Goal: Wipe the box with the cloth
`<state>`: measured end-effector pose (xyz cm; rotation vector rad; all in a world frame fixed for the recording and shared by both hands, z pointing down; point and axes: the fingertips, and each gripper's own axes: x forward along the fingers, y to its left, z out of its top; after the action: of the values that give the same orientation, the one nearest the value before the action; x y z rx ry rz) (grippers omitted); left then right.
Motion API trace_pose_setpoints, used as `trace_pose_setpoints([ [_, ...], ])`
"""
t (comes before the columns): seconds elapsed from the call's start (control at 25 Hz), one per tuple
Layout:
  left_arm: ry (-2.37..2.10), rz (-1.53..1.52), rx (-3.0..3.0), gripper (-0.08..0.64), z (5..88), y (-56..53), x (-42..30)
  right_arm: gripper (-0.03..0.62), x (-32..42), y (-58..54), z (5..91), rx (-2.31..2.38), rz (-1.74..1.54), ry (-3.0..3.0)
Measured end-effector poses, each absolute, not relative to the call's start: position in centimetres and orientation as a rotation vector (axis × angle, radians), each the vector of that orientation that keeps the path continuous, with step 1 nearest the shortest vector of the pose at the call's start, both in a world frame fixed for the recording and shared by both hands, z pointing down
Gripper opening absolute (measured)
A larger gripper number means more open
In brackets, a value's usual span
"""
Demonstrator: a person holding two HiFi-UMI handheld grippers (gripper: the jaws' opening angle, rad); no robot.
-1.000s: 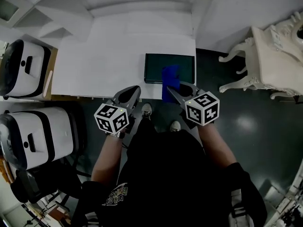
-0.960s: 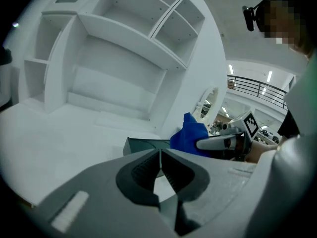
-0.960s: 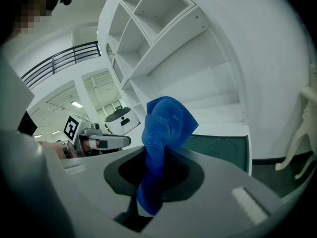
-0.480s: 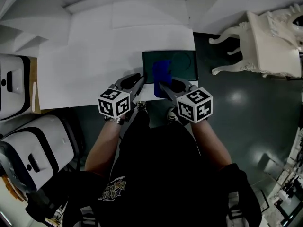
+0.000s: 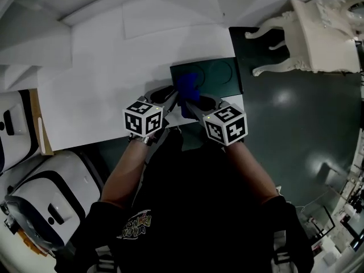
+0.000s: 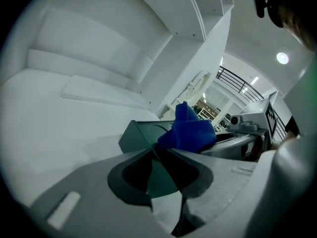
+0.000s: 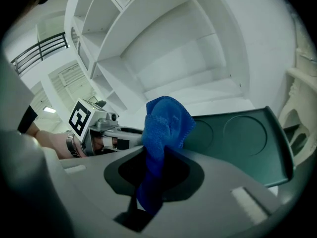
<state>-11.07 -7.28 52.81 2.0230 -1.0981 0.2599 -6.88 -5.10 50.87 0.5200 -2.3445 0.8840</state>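
Box: flat, dark green, two round outlines pressed into its top, lying on the right near part of the white table. Cloth: bright blue, bunched, standing over the box's near left part. Right gripper is clenched on the cloth, whose tail hangs back between the jaws. Left gripper, just left of it, has its jaws closed tip to tip at the box's near left corner, touching the cloth or nearly so. Only print visible: black-and-white square markers on both cubes.
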Motion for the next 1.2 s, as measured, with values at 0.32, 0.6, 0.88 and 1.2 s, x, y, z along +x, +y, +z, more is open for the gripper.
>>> trace_pose_setpoints([
  [0.32,-1.038,0.255,2.010,0.118,53.7,-7.5,-11.0,0.094,-7.6,-4.7,52.7,0.580,0.895,-2.281],
  [0.6,-0.995,0.245,2.015,0.117,53.9,-7.5,-11.0,0.094,-7.8,-4.8,53.7,0.654,0.909,-2.244],
  [0.88,-0.991,0.261,2.037,0.119,53.7,-7.5,-10.9,0.094,-7.7,-5.0,53.9,0.696,0.931,-2.224],
  [1.2,-0.993,0.261,2.041,0.119,53.8,-7.3,-10.8,0.095,-7.2,-5.0,54.0,0.717,0.950,-2.211],
])
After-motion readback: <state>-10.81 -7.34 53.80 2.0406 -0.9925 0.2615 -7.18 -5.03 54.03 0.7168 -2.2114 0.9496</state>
